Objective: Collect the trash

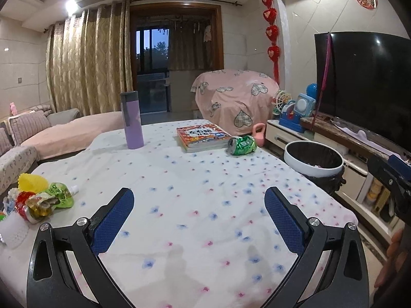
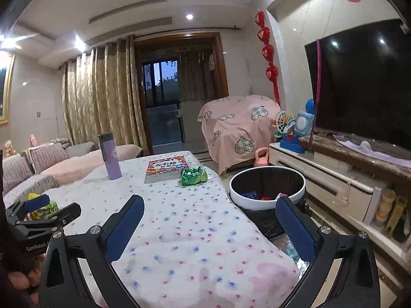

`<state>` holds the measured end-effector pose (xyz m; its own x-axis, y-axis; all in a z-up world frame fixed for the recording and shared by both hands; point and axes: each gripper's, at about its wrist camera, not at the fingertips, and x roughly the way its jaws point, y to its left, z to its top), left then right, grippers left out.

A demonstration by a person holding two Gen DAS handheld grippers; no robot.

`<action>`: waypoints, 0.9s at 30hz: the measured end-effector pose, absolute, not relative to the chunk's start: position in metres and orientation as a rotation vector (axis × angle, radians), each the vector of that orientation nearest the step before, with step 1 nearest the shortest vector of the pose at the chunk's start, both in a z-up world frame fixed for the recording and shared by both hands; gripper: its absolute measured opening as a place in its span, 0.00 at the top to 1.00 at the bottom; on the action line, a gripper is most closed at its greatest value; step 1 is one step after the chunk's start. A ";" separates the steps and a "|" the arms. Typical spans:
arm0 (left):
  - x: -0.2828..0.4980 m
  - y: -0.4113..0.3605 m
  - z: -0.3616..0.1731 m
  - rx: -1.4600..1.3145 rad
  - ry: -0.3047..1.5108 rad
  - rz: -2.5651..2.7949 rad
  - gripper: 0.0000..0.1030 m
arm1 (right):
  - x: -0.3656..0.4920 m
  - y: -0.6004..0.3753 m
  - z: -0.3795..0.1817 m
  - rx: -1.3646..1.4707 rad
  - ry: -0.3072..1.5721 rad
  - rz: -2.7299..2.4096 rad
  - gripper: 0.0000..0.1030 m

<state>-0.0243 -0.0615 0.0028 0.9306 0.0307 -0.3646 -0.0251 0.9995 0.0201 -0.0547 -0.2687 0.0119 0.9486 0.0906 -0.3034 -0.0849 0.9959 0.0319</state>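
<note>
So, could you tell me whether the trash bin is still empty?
No, the trash bin already holds blue and red scraps.

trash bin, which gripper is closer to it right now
Right. The right gripper hangs open at the table's bin-side edge, its right finger overlapping the trash bin in its own view. The left gripper sits open over mid-table, with the bin off to its right.
</note>
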 end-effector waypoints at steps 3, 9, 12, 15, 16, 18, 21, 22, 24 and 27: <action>-0.026 -0.061 0.005 0.014 0.364 0.037 0.00 | -0.056 -0.269 0.012 0.015 0.307 0.087 0.00; -0.027 -0.065 0.004 0.020 0.368 0.025 0.00 | -0.057 -0.272 0.013 0.035 0.306 0.089 0.00; -0.027 -0.065 0.005 0.020 0.363 0.025 0.00 | -0.057 -0.273 0.012 0.035 0.309 0.088 0.00; -0.027 -0.064 0.006 0.013 0.360 0.023 0.00 | -0.058 -0.273 0.012 0.034 0.312 0.091 0.00; -0.028 -0.064 0.006 0.012 0.360 0.023 0.00 | -0.059 -0.273 0.013 0.034 0.311 0.092 0.00; -0.028 -0.064 0.006 0.012 0.360 0.022 0.00 | -0.059 -0.273 0.013 0.033 0.312 0.092 0.00; -0.029 -0.064 0.006 0.011 0.358 0.018 0.00 | -0.058 -0.273 0.013 0.034 0.313 0.092 0.00; -0.029 -0.064 0.007 0.012 0.356 0.019 0.00 | -0.058 -0.273 0.013 0.033 0.315 0.092 0.00; -0.029 -0.065 0.007 0.011 0.355 0.016 0.00 | -0.058 -0.273 0.012 0.033 0.320 0.092 0.00; -0.029 -0.065 0.006 0.005 0.357 0.009 0.00 | -0.059 -0.273 0.012 0.031 0.323 0.093 0.00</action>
<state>-0.0294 -0.0646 0.0064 0.9369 0.0100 -0.3495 -0.0082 0.9999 0.0065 -0.0586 -0.2727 0.0123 0.9441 0.0962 -0.3152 -0.0863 0.9952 0.0454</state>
